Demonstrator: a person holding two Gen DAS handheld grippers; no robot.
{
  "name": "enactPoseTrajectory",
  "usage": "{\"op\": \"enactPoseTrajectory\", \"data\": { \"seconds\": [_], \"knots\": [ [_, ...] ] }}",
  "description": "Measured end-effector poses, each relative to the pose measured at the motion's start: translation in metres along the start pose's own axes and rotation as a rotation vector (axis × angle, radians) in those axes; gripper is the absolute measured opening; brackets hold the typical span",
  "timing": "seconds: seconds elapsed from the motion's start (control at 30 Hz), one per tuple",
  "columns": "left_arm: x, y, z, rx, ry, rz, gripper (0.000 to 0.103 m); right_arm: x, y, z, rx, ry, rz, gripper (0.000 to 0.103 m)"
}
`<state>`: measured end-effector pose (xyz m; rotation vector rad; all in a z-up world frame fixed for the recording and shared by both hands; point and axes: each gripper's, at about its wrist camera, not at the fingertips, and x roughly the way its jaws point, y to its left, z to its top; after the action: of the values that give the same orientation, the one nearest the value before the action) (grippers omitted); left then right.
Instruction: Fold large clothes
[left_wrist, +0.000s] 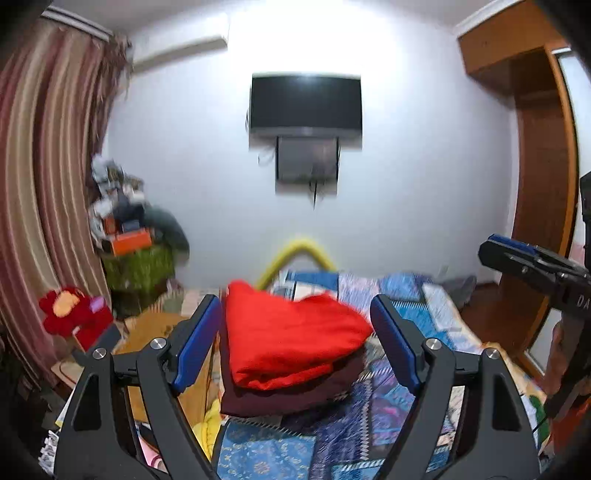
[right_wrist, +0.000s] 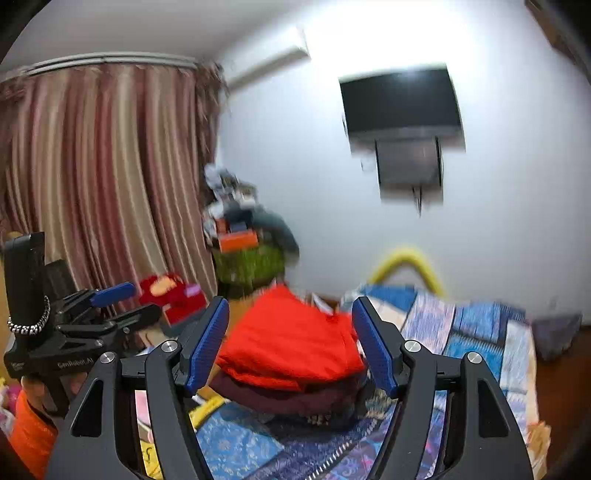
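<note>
A folded red garment (left_wrist: 291, 332) lies on top of a folded maroon garment (left_wrist: 288, 397), stacked on the patchwork bedspread (left_wrist: 332, 443). My left gripper (left_wrist: 295, 325) is open and empty, its blue pads either side of the stack and nearer than it. My right gripper (right_wrist: 290, 332) is open and empty, also framing the red garment (right_wrist: 291, 343) and the maroon garment (right_wrist: 291, 398). The right gripper shows at the right edge of the left wrist view (left_wrist: 532, 262). The left gripper shows at the left of the right wrist view (right_wrist: 107, 299).
The bed (right_wrist: 480, 332) runs toward a white wall with a mounted TV (left_wrist: 306, 103). A yellow curved tube (left_wrist: 295, 254) stands at the bed's far end. A red plush toy (left_wrist: 74, 314), a cluttered green box (left_wrist: 138, 266) and striped curtains (left_wrist: 44, 184) are left. A wooden wardrobe (left_wrist: 539, 184) is right.
</note>
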<state>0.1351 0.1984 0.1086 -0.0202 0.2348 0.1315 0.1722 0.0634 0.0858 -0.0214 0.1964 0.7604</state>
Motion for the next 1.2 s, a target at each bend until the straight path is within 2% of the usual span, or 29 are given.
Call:
{"op": "enactPoseTrajectory", "data": {
  "seconds": [0.1,0.2,0.4,0.43,0.47,0.5,0.57,0.63,0.77,1.2],
  "knots": [
    [-0.043,-0.013,-0.008,0.000,-0.088,0.014,0.082,-0.032,0.015,-0.004,-0.007,-0.075,0.006,0.065],
    [-0.075,-0.028,-0.024,0.003,-0.144,0.034,0.082,-0.058,0.024,-0.015,0.015,-0.108,0.008,0.065],
    [-0.110,-0.042,-0.051,-0.031,-0.194,0.049,0.086,-0.077,0.035,-0.037,0.003,-0.128,-0.046,0.066],
    [-0.114,-0.044,-0.054,-0.039,-0.201,0.059,0.089,-0.078,0.036,-0.039,-0.002,-0.125,-0.054,0.067],
    [-0.119,-0.044,-0.057,-0.050,-0.208,0.071,0.091,-0.077,0.036,-0.040,-0.006,-0.122,-0.060,0.073],
    [-0.121,-0.044,-0.059,-0.061,-0.211,0.075,0.092,-0.079,0.037,-0.042,-0.012,-0.123,-0.076,0.083],
    [-0.123,-0.043,-0.062,-0.079,-0.209,0.070,0.098,-0.080,0.038,-0.044,-0.019,-0.134,-0.099,0.094],
    [-0.124,-0.040,-0.064,-0.088,-0.207,0.077,0.100,-0.081,0.039,-0.044,-0.019,-0.148,-0.118,0.103],
    [-0.128,-0.040,-0.071,-0.079,-0.209,0.118,0.102,-0.079,0.037,-0.047,-0.012,-0.145,-0.128,0.103],
    [-0.118,-0.032,-0.082,-0.101,-0.175,0.128,0.102,-0.078,0.041,-0.060,-0.037,-0.112,-0.137,0.103]
  ]
}}
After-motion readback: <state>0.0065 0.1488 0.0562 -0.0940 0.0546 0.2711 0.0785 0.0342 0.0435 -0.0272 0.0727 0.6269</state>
